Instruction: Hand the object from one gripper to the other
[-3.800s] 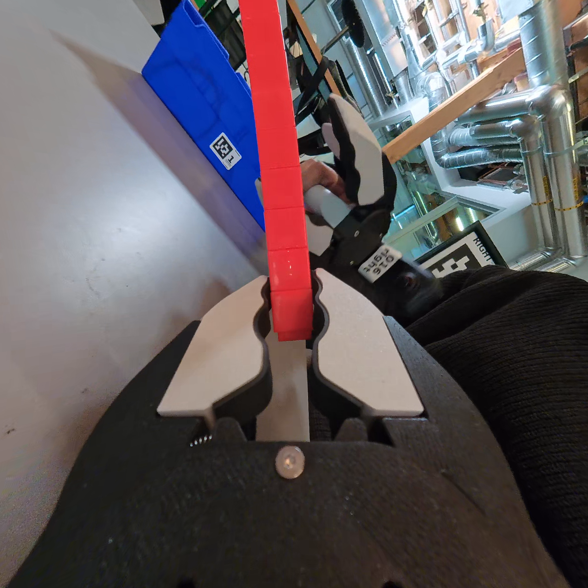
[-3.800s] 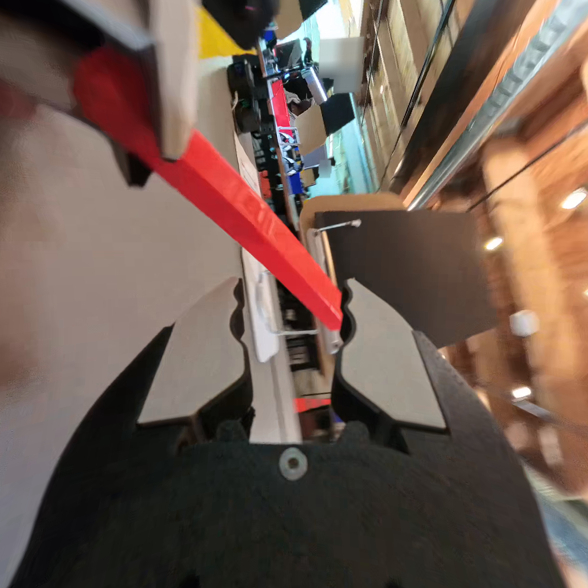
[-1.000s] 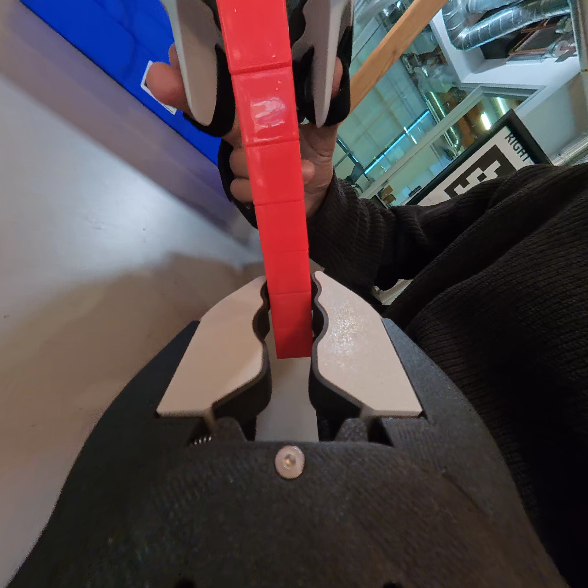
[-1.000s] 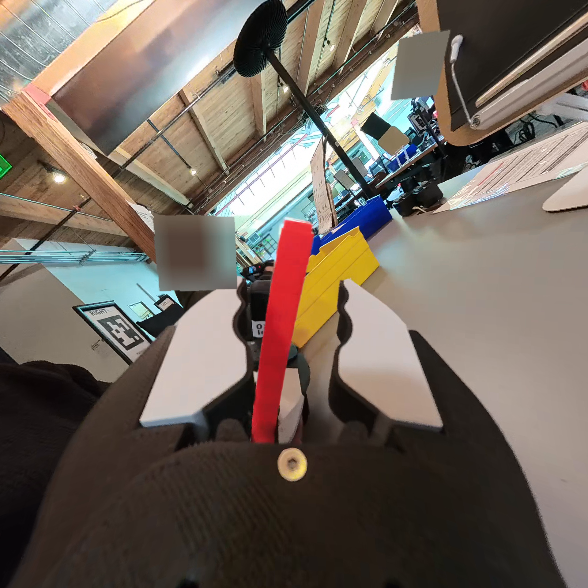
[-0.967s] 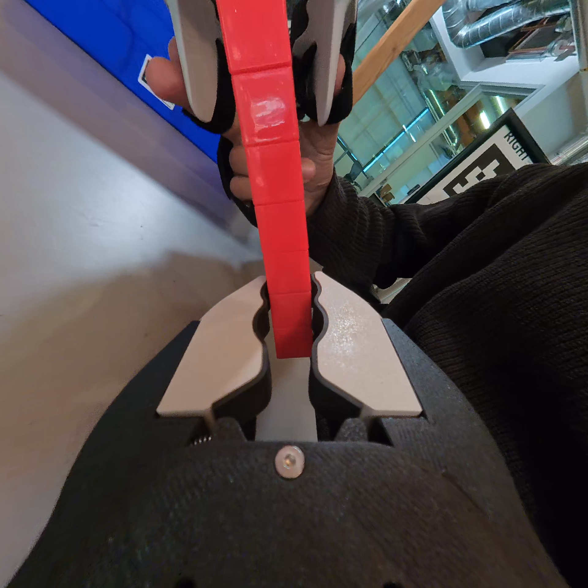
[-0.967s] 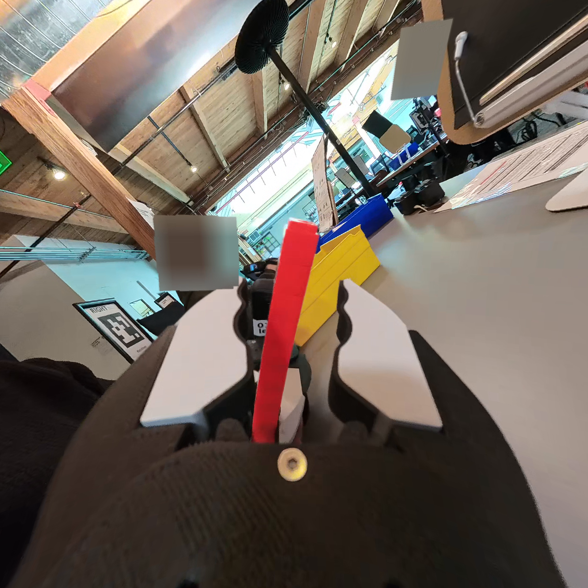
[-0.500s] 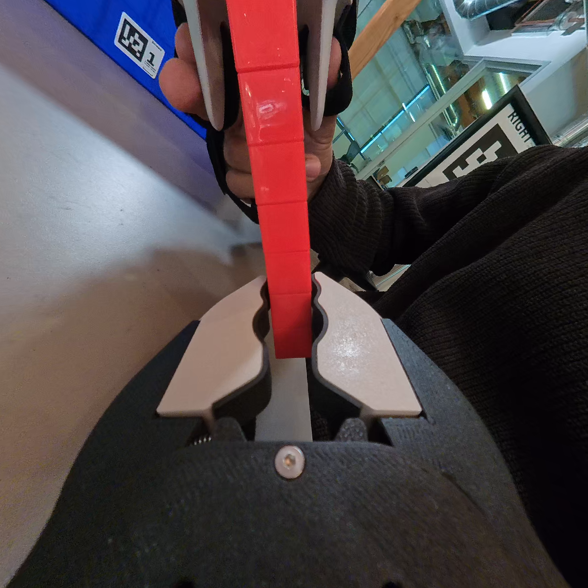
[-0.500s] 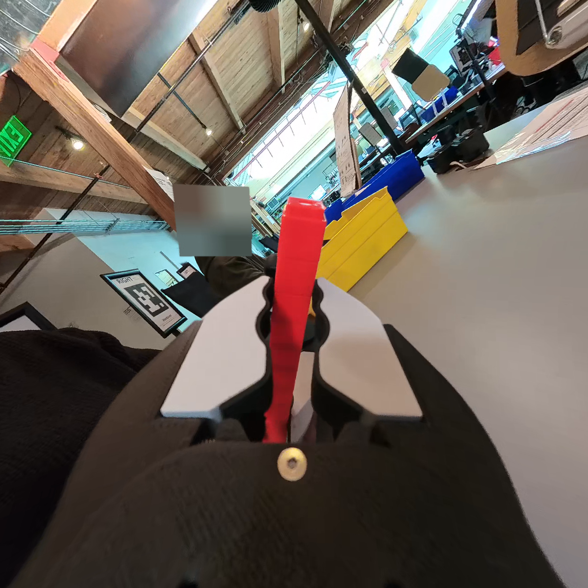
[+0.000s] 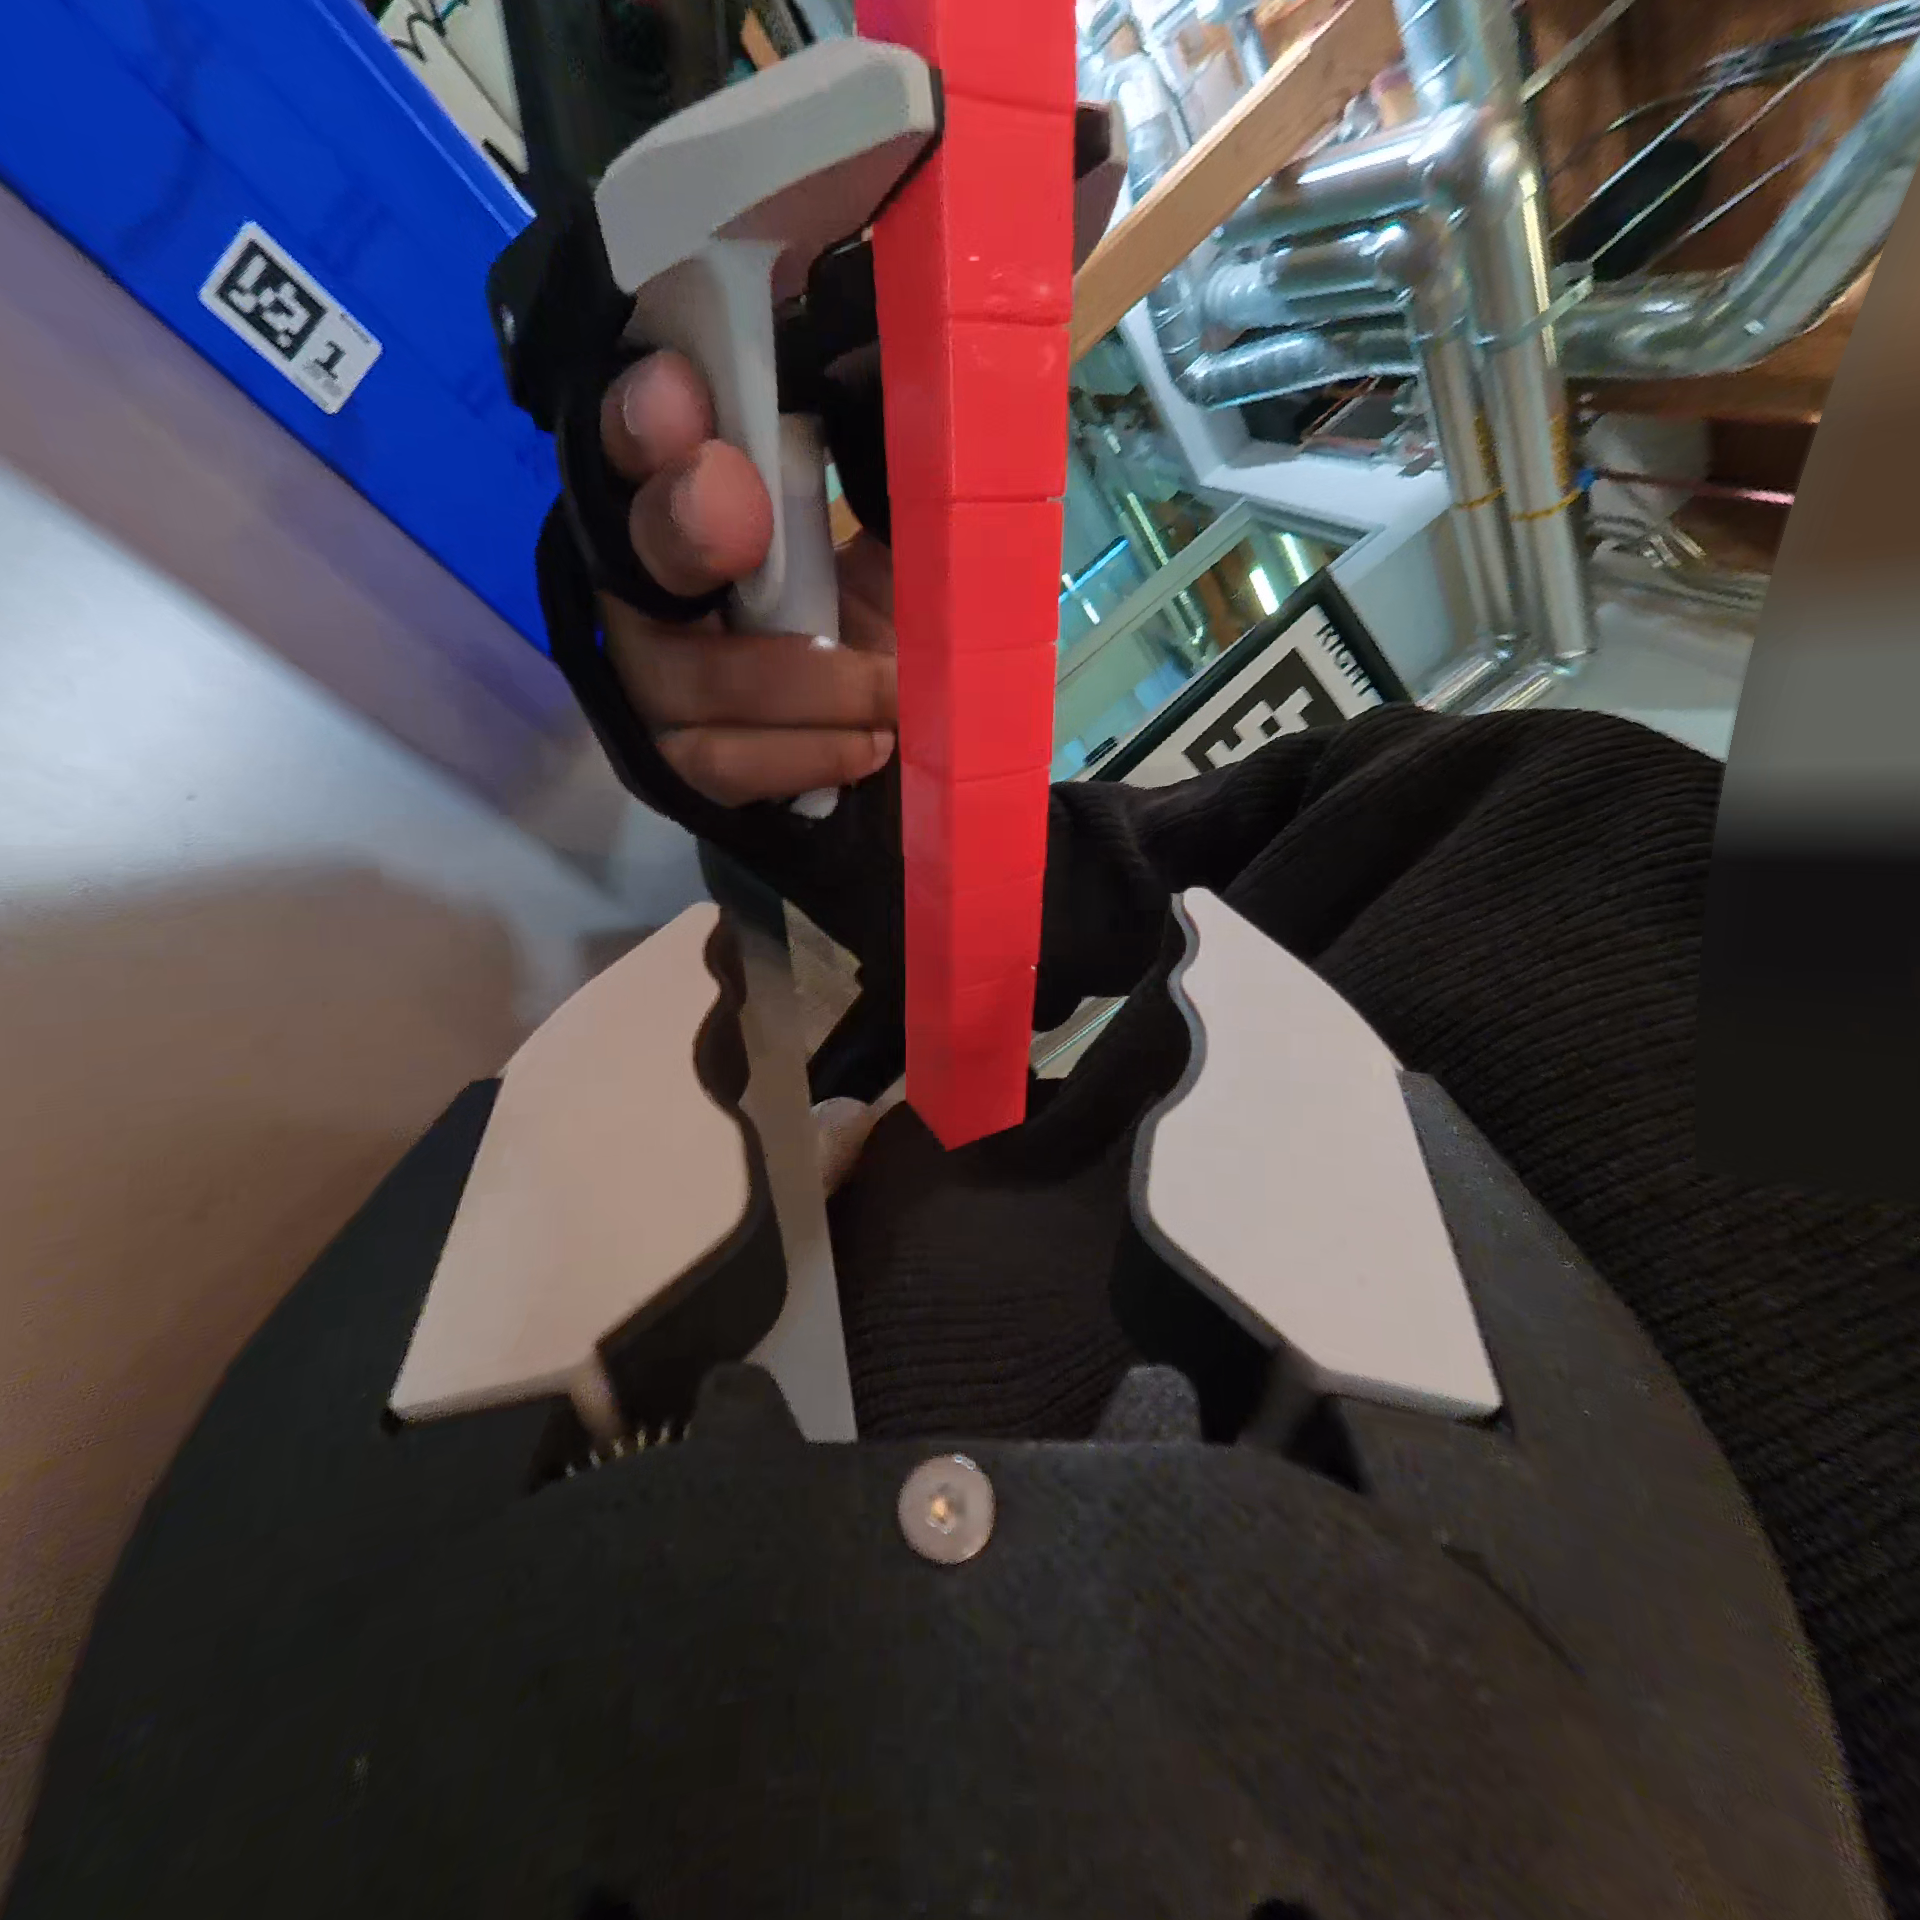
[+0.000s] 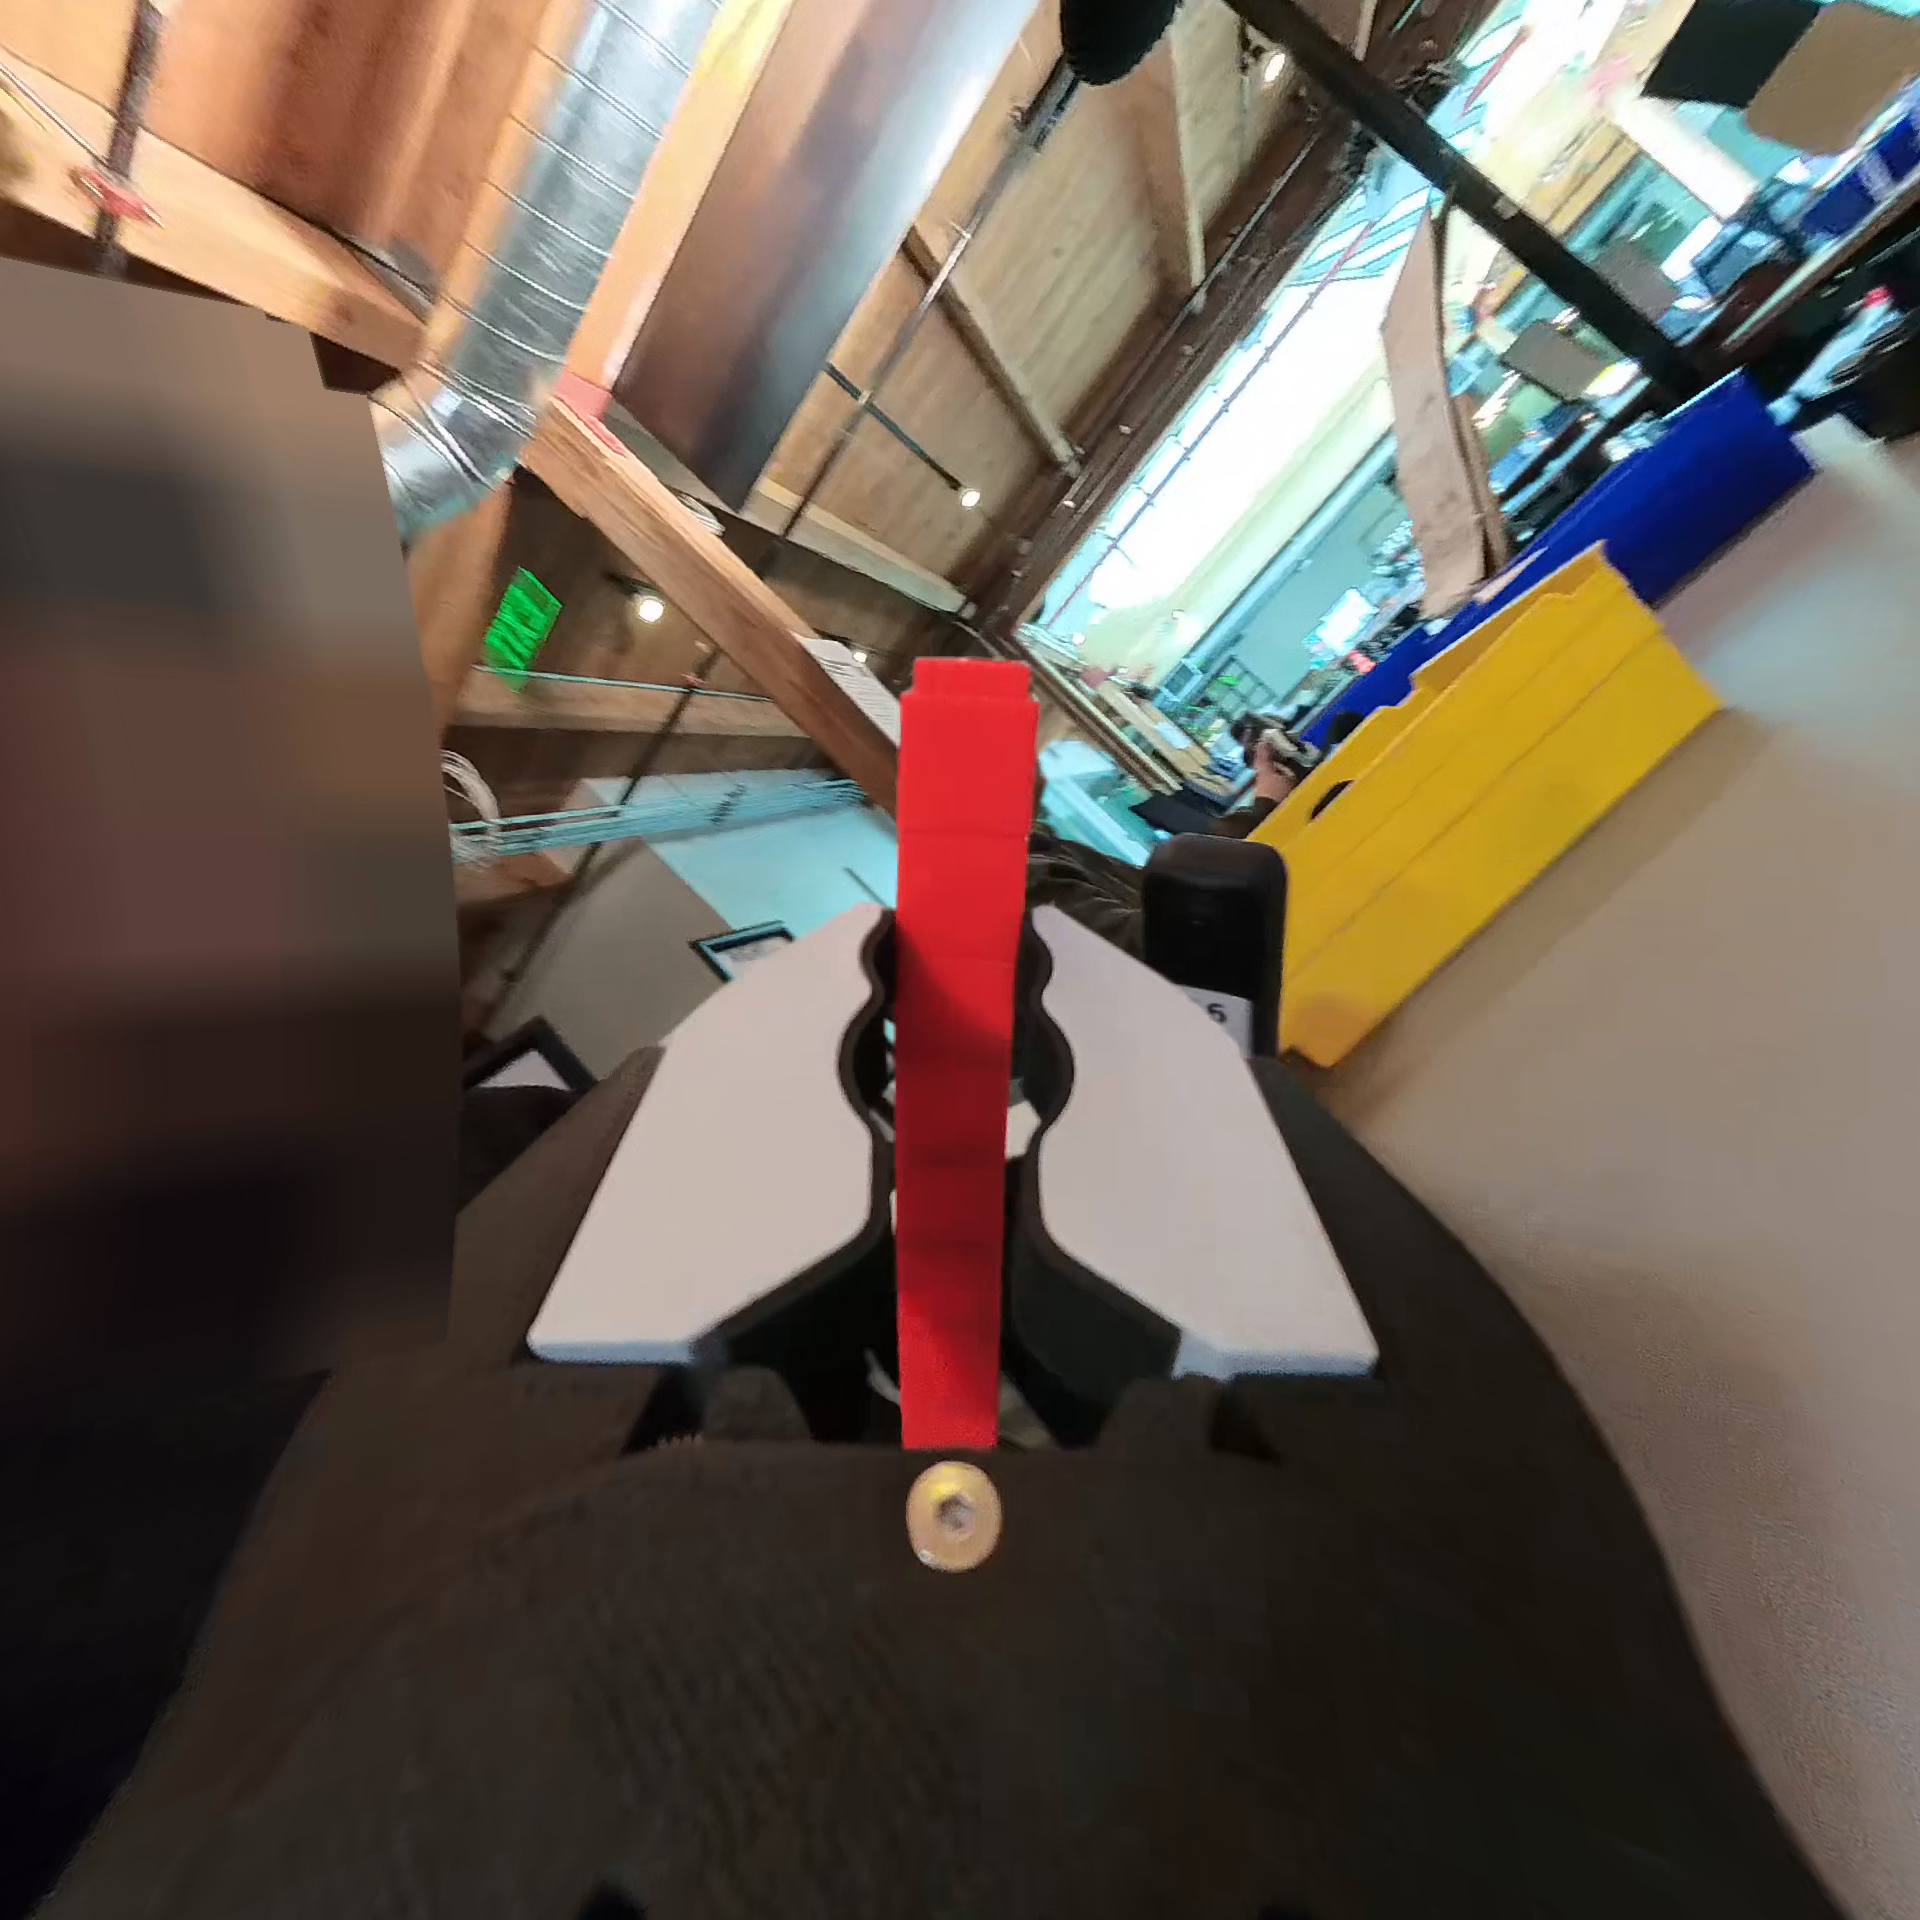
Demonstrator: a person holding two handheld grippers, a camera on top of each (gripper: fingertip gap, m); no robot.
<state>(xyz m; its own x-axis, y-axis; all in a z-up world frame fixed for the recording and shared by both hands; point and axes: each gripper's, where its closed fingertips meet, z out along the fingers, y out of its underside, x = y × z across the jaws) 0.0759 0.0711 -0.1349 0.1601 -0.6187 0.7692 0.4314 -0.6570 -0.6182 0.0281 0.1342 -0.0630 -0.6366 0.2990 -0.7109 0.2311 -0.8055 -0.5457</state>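
Note:
A long red stick of joined blocks [image 9: 977, 582] stands upright between the two grippers. In the left wrist view my left gripper [image 9: 951, 935] is open, and the stick's lower end hangs free between its grey fingers without touching them. The right gripper [image 9: 914, 135] shows at the top of that view, held by a hand, clamped on the stick's upper part. In the right wrist view my right gripper [image 10: 956, 935] is shut on the red stick [image 10: 961, 935], which runs down between its fingers and sticks out beyond the tips.
A blue bin [image 9: 239, 239] with a square tag stands on the grey table [image 9: 156, 831] to the left. A yellow bin [image 10: 1475, 821] and a blue bin [image 10: 1662, 488] stand on the table at the right. A black knit sleeve [image 9: 1507, 935] fills the right side. Across from one pair of fingers to the other is roughly 10 centimetres.
My left gripper has opened and let go of the red stick. My right gripper, shut on the stick half a second ago, now holds it alone and has tilted.

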